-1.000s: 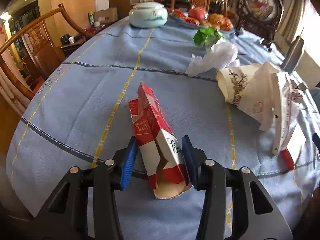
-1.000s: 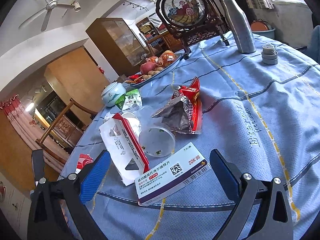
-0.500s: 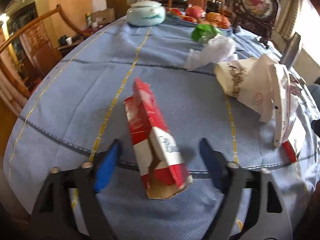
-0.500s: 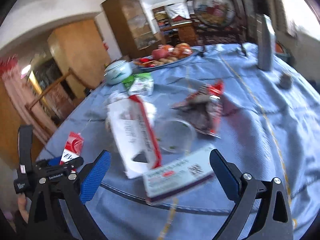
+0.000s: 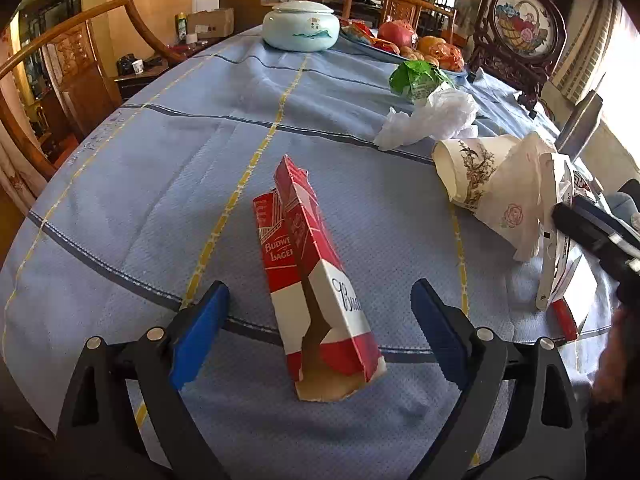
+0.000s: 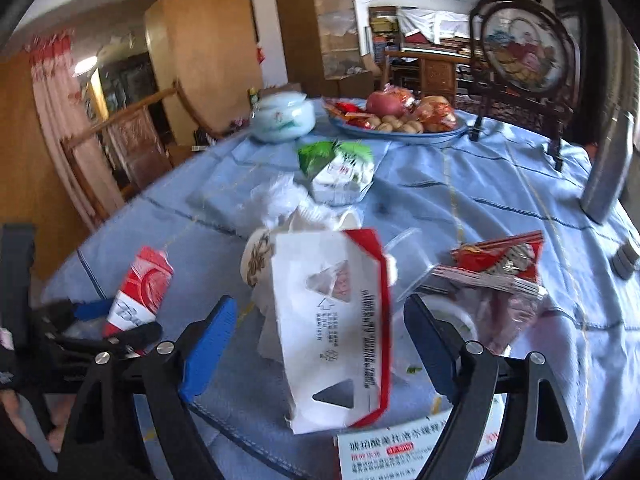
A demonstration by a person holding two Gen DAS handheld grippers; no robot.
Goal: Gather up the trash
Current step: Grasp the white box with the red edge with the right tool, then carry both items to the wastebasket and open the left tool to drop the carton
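A torn red and white beer carton lies on the blue tablecloth, its ragged end toward me. My left gripper straddles it with jaws opening, both pads clear of it. In the right wrist view a white box with a red edge stands between the jaws of my right gripper, which are closing without touching it. Behind the box are a paper cup, a clear plastic cup and a red snack wrapper. A medicine box lies just below.
A white plastic bag and a green pack lie further back. A pale ceramic jar, a fruit plate, a framed screen and a metal bottle stand at the far side. A wooden chair is beyond the left table edge.
My left jaws have spread apart and let go of the beer carton, which stays on the cloth. My right gripper has swung left and rolled level, and its jaws have narrowed around the white box.
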